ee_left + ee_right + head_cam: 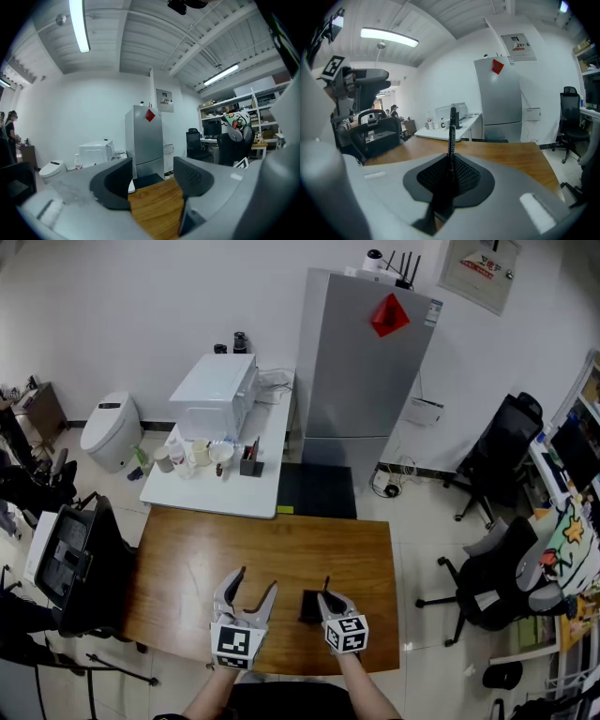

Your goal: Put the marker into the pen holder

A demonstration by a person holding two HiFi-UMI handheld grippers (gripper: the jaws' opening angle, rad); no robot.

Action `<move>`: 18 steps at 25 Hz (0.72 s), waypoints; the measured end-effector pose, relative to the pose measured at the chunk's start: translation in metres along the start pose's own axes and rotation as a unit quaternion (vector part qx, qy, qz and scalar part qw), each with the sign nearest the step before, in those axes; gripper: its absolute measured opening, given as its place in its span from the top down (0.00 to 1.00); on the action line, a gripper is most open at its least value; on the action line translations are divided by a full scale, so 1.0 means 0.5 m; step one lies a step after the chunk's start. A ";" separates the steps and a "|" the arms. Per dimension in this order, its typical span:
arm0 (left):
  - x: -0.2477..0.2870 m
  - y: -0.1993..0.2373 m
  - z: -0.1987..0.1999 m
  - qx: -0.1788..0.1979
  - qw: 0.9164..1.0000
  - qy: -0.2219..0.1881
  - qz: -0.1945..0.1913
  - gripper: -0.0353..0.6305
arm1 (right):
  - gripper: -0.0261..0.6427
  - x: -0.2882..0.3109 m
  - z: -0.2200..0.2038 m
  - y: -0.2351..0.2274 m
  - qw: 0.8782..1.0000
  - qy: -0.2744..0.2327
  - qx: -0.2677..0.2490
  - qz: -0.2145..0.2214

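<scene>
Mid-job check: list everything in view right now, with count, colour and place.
marker: one, black, upright in the right gripper's jaws
pen holder: one, black, on the wooden table, just left of the right gripper
wooden table: one, brown, under both grippers
white table: one, behind the wooden table
white box: one, on the white table
cups: several, pale, on the white table
fridge: one, grey, at the back wall
office chairs: at least two, black, at right
left gripper: one, grey, jaws apart, empty
right gripper: one, grey, shut on the marker
</scene>
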State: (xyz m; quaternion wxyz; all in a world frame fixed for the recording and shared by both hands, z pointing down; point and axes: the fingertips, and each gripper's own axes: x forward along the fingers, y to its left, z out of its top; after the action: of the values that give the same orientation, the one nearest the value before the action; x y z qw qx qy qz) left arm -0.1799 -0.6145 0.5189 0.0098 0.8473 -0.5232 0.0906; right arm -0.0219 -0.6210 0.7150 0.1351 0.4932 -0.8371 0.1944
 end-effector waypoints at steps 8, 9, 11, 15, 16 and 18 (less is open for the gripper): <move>-0.005 -0.015 -0.005 0.003 1.000 0.004 -0.008 0.53 | 0.90 0.006 -0.054 0.002 0.999 0.034 0.004 -0.004; -0.006 -0.017 -0.005 0.003 1.000 0.004 -0.008 0.53 | 0.90 0.006 -0.058 0.002 0.999 0.037 0.005 -0.005; -0.008 -0.019 -0.005 0.003 1.000 0.004 -0.008 0.53 | 0.89 0.005 -0.063 0.003 0.999 0.041 0.006 -0.004; -0.010 -0.022 -0.010 0.006 1.000 0.008 -0.007 0.53 | 0.89 0.005 -0.074 0.002 0.999 0.054 0.002 -0.010; -0.010 -0.021 -0.012 0.006 1.000 0.010 -0.007 0.53 | 0.89 0.006 -0.077 0.000 0.998 0.058 0.000 -0.016; -0.012 -0.019 -0.014 0.004 1.000 0.011 -0.006 0.53 | 0.89 0.009 -0.082 -0.002 0.997 0.070 -0.004 -0.026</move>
State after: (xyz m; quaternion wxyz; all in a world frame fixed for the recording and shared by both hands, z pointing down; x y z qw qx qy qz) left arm -0.1749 -0.6040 0.5255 0.0124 0.8497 -0.5172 0.1020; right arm -0.0217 -0.6060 0.7533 0.1999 0.4992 -0.8136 0.2213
